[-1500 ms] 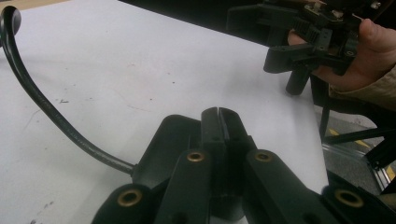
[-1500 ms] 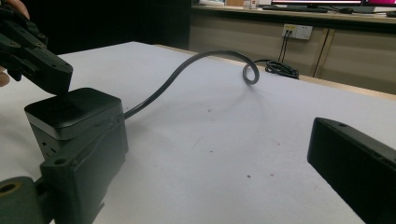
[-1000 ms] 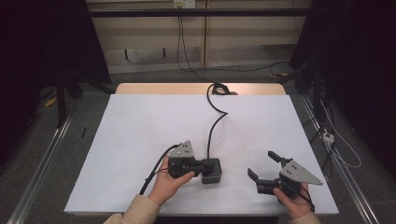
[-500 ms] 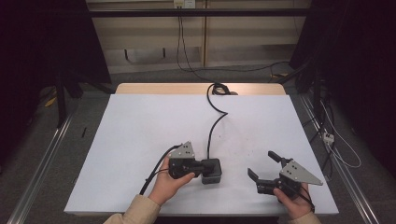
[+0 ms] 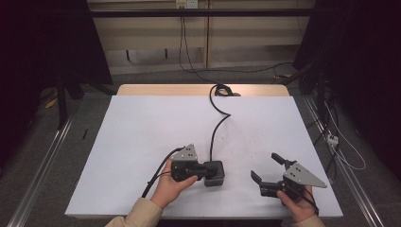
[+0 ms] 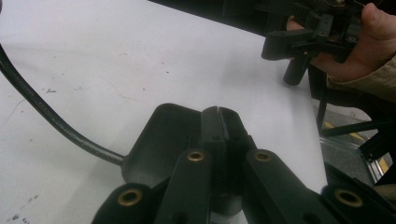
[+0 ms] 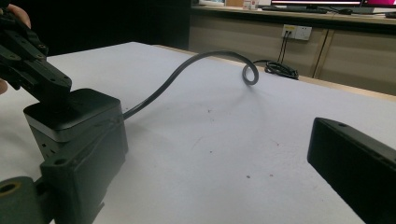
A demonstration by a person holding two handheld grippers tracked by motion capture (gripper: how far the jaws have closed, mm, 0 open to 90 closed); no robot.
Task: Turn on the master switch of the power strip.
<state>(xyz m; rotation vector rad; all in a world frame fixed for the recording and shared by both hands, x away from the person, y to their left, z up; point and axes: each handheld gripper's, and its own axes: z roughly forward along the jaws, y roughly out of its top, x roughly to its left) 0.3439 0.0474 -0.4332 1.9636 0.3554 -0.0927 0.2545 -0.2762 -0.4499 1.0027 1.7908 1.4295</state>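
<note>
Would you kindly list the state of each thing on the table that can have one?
Left claw: shut, its tip at the black box, whether it grips it cannot be told.
Right claw: open, holding nothing.
Black box: sitting flat on the white table.
Black cable: attached to the box, slack, curving to the far edge.

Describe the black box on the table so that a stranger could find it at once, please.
Look at the white table, near its front edge, a little right of the middle. The black box sits there, right at the tip of the left hand-held gripper. It is the one thing with a thick black cable running from it to the table's far edge.
</note>
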